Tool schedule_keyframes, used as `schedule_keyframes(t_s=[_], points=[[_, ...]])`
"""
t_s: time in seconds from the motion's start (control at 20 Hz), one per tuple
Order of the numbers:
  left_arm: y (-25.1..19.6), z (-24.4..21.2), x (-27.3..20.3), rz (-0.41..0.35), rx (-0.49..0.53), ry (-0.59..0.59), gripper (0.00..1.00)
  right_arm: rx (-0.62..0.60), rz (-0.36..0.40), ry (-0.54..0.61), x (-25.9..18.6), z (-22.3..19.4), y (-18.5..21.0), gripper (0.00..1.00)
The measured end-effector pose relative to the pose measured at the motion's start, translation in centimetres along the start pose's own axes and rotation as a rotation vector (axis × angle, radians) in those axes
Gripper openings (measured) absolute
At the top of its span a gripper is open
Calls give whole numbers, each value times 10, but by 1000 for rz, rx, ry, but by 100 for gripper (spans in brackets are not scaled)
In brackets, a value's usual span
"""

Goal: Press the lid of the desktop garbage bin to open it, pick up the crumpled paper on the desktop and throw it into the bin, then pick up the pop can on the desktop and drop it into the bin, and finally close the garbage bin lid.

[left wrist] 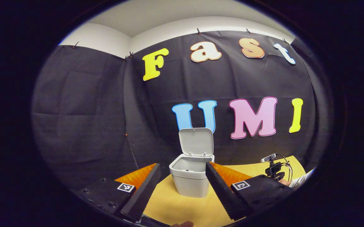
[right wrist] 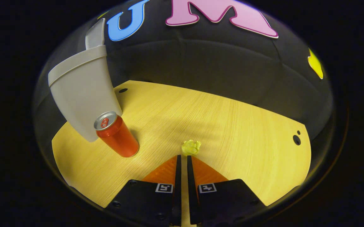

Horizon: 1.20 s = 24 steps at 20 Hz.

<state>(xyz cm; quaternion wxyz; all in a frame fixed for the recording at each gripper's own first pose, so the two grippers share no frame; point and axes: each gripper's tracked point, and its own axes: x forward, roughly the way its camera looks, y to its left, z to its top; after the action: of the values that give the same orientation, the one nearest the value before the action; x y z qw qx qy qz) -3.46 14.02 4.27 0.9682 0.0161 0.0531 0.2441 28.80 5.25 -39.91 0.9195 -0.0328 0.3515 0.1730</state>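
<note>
The white desktop bin [left wrist: 189, 179] stands on the wooden table with its lid [left wrist: 197, 142] swung up and open. My left gripper [left wrist: 182, 164] is open, its fingers spread to either side of the bin and short of it. In the right gripper view the bin [right wrist: 80, 91] rises at the left with the lid [right wrist: 95, 34] up. A red pop can [right wrist: 117, 134] stands upright just in front of it. A yellow-green crumpled paper [right wrist: 190, 147] sits at the tips of my right gripper [right wrist: 183, 155], whose fingers are pinched together on it.
The yellow wooden table [right wrist: 232, 126] has small dark holes near its right edge and behind the bin. In the left gripper view the other gripper [left wrist: 273, 168] and a pale sleeve [left wrist: 300, 180] show at the far right. Black cloth walls close the back.
</note>
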Motion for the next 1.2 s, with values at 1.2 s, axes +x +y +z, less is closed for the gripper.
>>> schedule_keyframes(t_s=[1.2], points=[[36, -19, 35, -26, -22, 29, 96, -9, -34, -66, -1, 53, 12, 16]])
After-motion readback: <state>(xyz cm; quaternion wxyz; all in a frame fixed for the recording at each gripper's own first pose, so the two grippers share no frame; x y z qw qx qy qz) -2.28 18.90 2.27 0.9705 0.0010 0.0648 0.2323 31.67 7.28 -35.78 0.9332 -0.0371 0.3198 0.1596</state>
